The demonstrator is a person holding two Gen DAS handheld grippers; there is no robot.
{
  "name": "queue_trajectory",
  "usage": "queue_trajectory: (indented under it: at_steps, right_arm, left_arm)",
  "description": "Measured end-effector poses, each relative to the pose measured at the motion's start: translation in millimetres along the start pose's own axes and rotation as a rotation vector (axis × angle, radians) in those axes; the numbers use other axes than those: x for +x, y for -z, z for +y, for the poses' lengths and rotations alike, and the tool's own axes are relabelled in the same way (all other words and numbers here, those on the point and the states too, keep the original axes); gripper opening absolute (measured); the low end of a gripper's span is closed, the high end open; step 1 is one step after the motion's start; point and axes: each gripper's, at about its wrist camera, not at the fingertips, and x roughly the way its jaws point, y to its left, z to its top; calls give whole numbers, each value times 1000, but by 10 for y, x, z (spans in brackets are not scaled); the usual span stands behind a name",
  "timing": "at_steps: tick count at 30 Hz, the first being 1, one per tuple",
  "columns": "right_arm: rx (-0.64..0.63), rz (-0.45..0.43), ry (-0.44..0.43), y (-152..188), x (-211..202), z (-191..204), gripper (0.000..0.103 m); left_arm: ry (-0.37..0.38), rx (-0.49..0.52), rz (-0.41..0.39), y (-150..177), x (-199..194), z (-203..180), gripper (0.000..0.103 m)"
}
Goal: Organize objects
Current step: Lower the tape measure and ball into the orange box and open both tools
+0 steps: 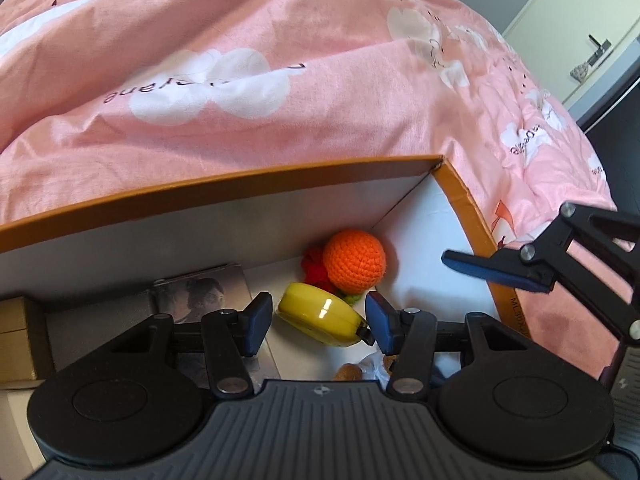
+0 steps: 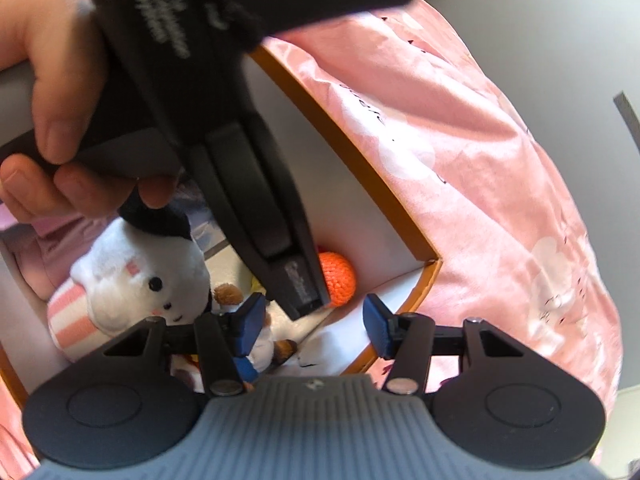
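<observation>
Left wrist view: the left gripper (image 1: 320,320) hangs inside an open box (image 1: 240,180) with an orange rim and white walls, set on a pink quilt (image 1: 240,80). Its jaws stand apart on either side of a yellow case (image 1: 320,320). The right pad looks to be at the case's dark tip, the left pad shows a sliver of gap, so I cannot tell whether it is gripped or merely framed. The case seems to lie tilted on the box floor, as a thing being set down or let go would. Just behind it, in the far corner, sit an orange ball (image 1: 354,260) of crochet and a red knit piece (image 1: 314,266), pushed together, likely to leave floor free. A booklet (image 1: 200,292) lies flat along the far wall and something brown (image 1: 350,372) peeps out below the case. The right gripper (image 1: 492,270) shows at the right edge, over the box rim, with nothing on the finger in view.

Right wrist view: the right gripper (image 2: 314,324) has its jaws apart and empty, looking down at the corner of the box (image 2: 360,160). The left tool crosses the view, held by a hand (image 2: 52,120), and hides most of the corner; only the ball (image 2: 340,280) shows past it. A white plush (image 2: 140,280) and a smaller brown doll (image 2: 256,340) lie in the box below and to the left. The right gripper seems to wait clear of the left one, so that the two do not collide
</observation>
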Motion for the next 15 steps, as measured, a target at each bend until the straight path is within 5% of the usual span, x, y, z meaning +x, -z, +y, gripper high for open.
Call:
queue_trajectory:
  at_steps: [5, 10, 15]
  right_arm:
    - [64, 1, -25, -53, -45, -75, 53]
    - [183, -5, -97, -108, -60, -186, 33]
    - [294, -1, -149, -187, 21, -284, 29]
  left_arm:
    - [6, -13, -17, 8, -170, 44, 57]
    - [-34, -11, -57, 79, -397, 79, 51]
    - [-80, -2, -93, 206, -595, 139, 51]
